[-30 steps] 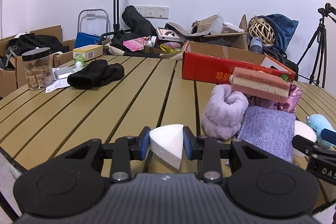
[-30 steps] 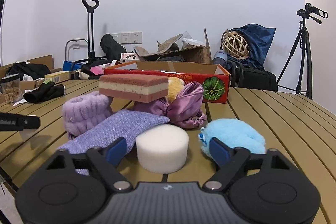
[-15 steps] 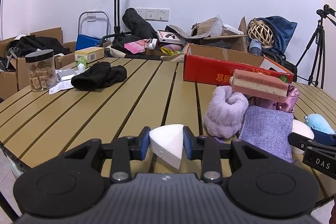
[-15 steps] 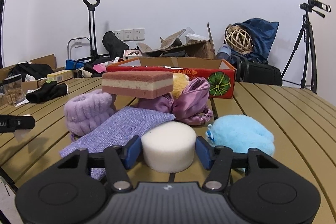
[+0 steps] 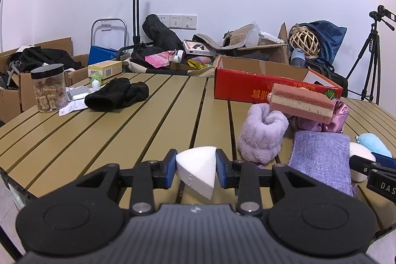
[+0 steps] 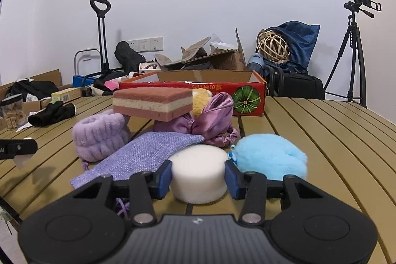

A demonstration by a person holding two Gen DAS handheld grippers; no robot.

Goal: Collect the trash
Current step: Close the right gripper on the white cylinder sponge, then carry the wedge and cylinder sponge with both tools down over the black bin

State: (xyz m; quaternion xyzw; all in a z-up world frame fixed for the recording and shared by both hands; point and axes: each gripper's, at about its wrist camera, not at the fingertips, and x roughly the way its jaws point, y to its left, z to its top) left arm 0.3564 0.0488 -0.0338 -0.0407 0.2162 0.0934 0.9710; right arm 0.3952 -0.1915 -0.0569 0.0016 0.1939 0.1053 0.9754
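Note:
My left gripper (image 5: 196, 166) is shut on a white wedge of foam (image 5: 198, 160) held just above the slatted table (image 5: 123, 128). In the right wrist view the right gripper (image 6: 198, 175) is closing on a round white sponge (image 6: 198, 162) that rests on the table, its blue pads (image 6: 165, 177) touching both sides. The same round sponge (image 5: 360, 152) and the right gripper's tip show at the left wrist view's right edge.
Behind the round sponge lie a purple woven pouch (image 6: 148, 155), a lilac fluffy band (image 6: 99, 137), a blue fluffy puff (image 6: 269, 155), a purple satin scrunchie (image 6: 215, 113) and a pink layered sponge (image 6: 152, 100). A red carton (image 6: 198, 87) stands farther back. Black cloth (image 5: 116, 94) and a jar (image 5: 48, 88) sit at left.
The right gripper's jaws have closed in from wide apart onto the sides of the round sponge. The left gripper keeps its hold on the wedge and has not moved.

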